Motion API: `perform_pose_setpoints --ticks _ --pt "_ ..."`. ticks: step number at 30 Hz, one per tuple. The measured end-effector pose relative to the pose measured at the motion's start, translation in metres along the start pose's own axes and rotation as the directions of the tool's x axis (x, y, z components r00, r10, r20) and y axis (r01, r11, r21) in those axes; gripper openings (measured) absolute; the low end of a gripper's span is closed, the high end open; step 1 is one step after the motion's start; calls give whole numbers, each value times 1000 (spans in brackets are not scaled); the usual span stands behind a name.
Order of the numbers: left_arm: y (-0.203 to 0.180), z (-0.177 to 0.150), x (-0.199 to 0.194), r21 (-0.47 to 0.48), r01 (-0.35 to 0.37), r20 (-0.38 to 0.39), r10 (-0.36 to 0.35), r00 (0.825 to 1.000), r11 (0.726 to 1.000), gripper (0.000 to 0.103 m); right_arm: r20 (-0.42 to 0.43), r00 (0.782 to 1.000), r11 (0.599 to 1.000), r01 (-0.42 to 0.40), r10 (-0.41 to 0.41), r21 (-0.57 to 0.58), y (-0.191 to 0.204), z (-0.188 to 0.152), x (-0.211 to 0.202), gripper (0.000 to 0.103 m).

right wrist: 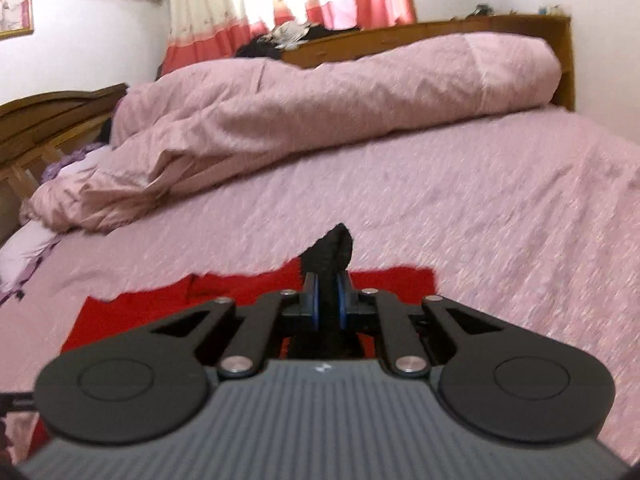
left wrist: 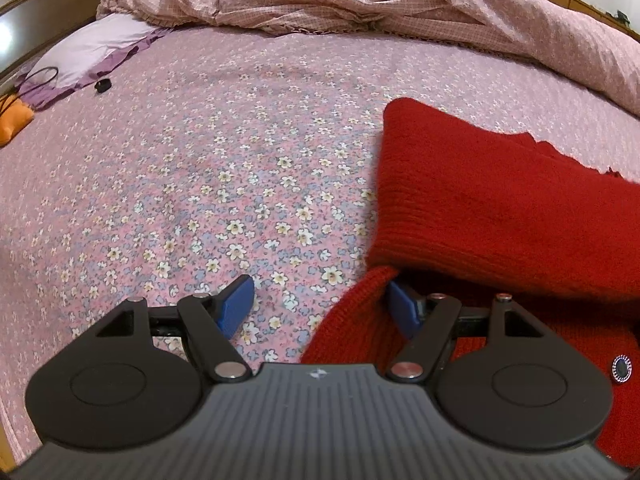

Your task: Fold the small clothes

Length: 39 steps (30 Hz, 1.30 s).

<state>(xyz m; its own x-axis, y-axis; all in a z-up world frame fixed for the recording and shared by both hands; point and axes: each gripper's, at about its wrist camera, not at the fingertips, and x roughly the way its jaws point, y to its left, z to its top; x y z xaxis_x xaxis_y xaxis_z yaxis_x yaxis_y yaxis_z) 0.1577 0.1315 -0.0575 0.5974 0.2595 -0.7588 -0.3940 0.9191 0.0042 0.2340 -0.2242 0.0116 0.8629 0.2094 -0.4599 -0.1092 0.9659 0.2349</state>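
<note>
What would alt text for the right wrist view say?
The right gripper is shut on a fold of dark knit fabric, lifted above the red sweater lying on the pink bedspread. A rumpled pink quilt lies behind.

No legible text, labels, brands or numbers in either view, small pale emblem on each gripper body, too small to read

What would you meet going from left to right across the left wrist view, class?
Orange pouch → lilac pillow → small black object → flowered bedsheet → red knitted garment
</note>
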Motion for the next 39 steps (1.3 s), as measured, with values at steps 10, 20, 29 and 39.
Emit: perform_pose_setpoints --ticks 10,20,29,39 --pt "-1 2 2 22 -8 -3 8 1000 1000 79 -128 986 994 98 -104 -56 -9 -40 54 13" --pt "-10 11 -50 82 77 70 -83 994 994 79 -117 984 991 134 -135 -22 -13 -25 22 23" --pt "-51 23 -14 172 183 10 -188 982 968 79 -105 993 998 56 -55 -1 -6 -39 -18 23" --pt "-49 19 3 190 158 -5 -160 987 969 85 -116 990 997 76 -77 -9 -11 -61 6 20"
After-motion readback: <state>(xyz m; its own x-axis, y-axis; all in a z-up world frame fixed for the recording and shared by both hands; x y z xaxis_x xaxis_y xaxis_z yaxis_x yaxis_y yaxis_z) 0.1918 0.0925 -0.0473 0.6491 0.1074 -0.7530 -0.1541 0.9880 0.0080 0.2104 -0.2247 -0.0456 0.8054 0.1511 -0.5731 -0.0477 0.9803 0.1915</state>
